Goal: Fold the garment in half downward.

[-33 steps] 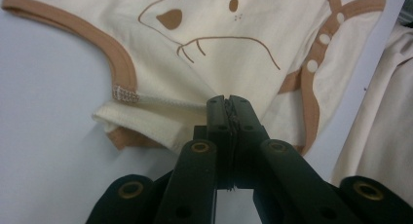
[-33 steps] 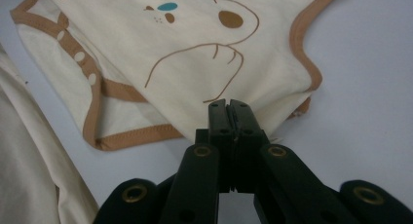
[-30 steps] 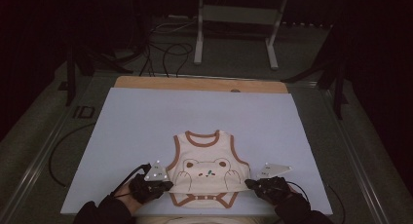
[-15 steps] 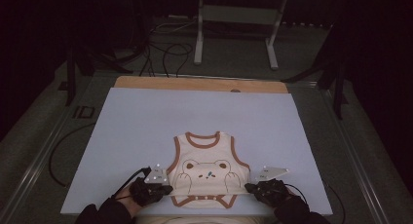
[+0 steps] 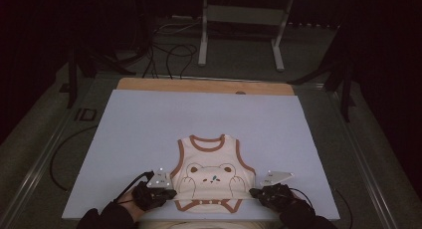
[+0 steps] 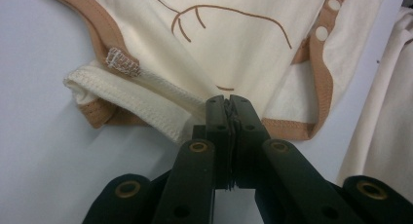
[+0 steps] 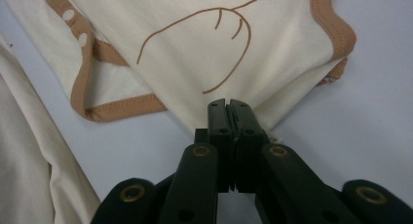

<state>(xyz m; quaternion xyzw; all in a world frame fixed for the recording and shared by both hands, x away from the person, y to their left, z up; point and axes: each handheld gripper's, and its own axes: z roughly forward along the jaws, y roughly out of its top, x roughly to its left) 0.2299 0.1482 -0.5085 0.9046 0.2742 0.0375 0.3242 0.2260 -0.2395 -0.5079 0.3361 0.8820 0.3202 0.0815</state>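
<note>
A cream baby bodysuit [image 5: 211,171] with brown trim and a bear drawing lies flat near the front edge of the pale blue table cover [image 5: 149,124]. My left gripper [image 5: 169,193] is shut on the garment's lower left side. In the left gripper view the black jaws [image 6: 227,103] pinch the cream fabric [image 6: 234,44] beside a folded seam. My right gripper [image 5: 253,192] is shut on the lower right side. Its jaws [image 7: 228,106] in the right gripper view clamp the cloth [image 7: 195,44] below a drawn paw. Snap buttons [image 6: 327,19] line the bottom hem.
A wooden board edge [image 5: 204,85] shows past the far side of the cover. A metal stand [image 5: 241,20] and loose cables [image 5: 169,52] sit on the dark floor behind. Pale cloth [image 7: 34,170] lies along the front edge by the person's body.
Both grippers and the bodysuit's lower part have shifted slightly toward the front edge of the table. The jaws stay closed on the fabric.
</note>
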